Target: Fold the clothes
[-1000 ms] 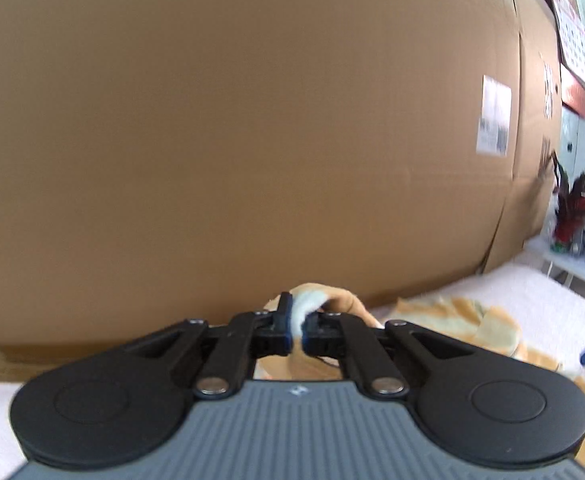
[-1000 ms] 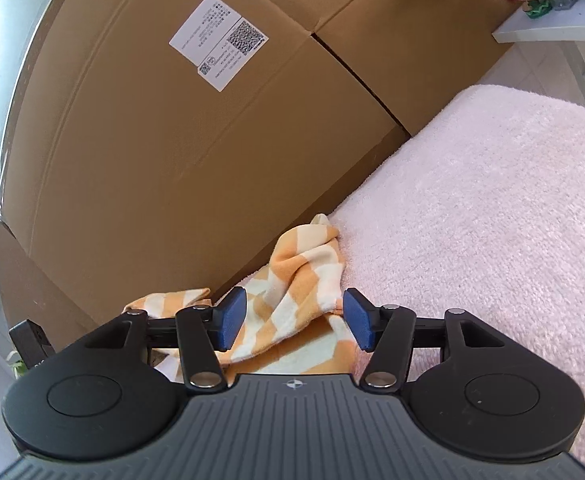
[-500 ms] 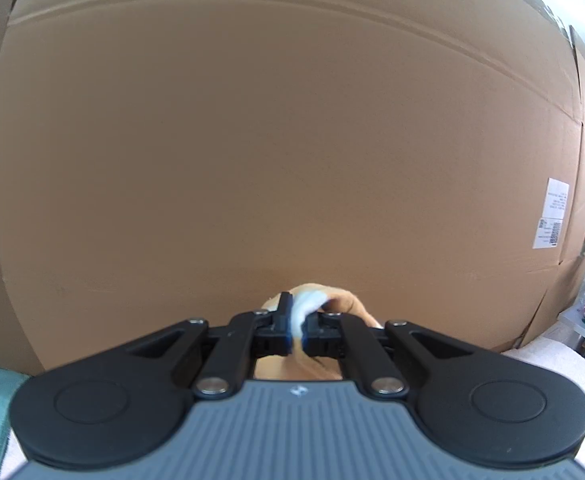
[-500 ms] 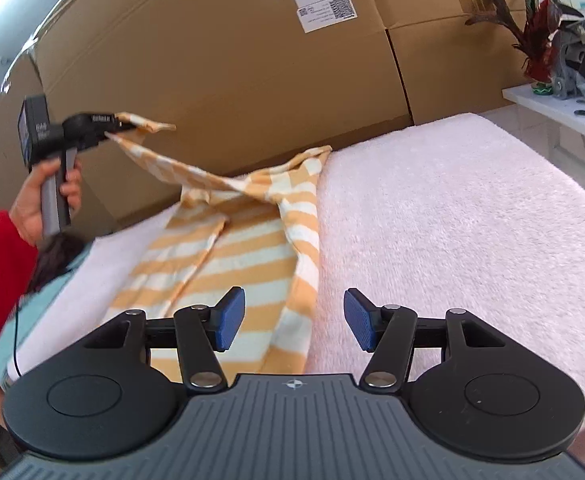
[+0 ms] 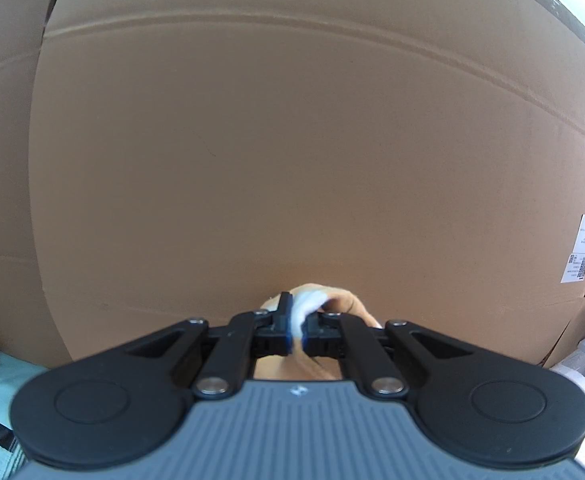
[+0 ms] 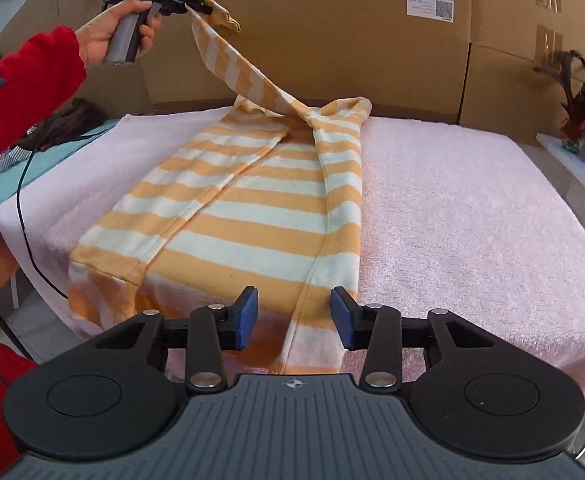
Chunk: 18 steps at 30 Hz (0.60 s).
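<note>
The left gripper (image 6: pixel 202 10) bore the letters "DAS"; the white label (image 6: pixel 431 6) on the cardboard box (image 6: pixel 332 40) carried a QR code, its print too small to read. That gripper was clamped on a sleeve of the striped garment (image 6: pixel 248 216), lifted off the pink-covered surface (image 6: pixel 472 208). The right gripper (image 6: pixel 294 318), jaws just narrowing, stood partly open above the hem, gripping nothing.

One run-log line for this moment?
left gripper: shut on sleeve, raised | right gripper: open above hem | striped shirt: on pink towel
</note>
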Available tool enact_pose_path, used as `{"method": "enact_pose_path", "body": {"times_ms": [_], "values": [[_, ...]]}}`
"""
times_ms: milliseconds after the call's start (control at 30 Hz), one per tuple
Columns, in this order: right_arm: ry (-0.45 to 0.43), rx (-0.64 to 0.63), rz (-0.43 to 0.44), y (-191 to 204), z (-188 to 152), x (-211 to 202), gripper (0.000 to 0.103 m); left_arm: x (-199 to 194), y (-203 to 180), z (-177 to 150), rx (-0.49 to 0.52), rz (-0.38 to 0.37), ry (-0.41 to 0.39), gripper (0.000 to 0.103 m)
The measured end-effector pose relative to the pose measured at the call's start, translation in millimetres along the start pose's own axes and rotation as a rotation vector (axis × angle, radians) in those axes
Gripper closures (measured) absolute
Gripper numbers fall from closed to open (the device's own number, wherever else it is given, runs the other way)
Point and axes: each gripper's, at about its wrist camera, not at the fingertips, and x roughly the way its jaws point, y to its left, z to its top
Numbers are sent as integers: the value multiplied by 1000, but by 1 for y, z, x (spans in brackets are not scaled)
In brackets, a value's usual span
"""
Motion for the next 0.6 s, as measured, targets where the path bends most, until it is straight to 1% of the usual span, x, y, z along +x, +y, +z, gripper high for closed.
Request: {"method": "enact_pose_path", "body": {"times_ms": [67,100,133,200,300,367,467,600], "values": [[-12,-25,-34,1,-2,0,73,1,-2,-2,6,6,6,102],[-17,-24,-52,0,-2,0,87,1,-3,-3,8,9,8,102],[-21,-12,-60,-3,-2,-1,94,2,-4,-3,9,14,9,102],[-25,40,-49,-12,0,-4,98,4,-6,-4,3,21,12,102],[-43,85,-25,-16,4,-10,98,6,-6,-2,-19,31,13,102],[-64,119,30,-17,9,-16,98,6,-6,1,-30,43,-2,102],[-86,155,138,-14,17,-18,98,5,-4,9,-53,62,-34,102],[-60,171,217,-4,19,-7,98,4,1,18,-76,82,-57,102]]}}
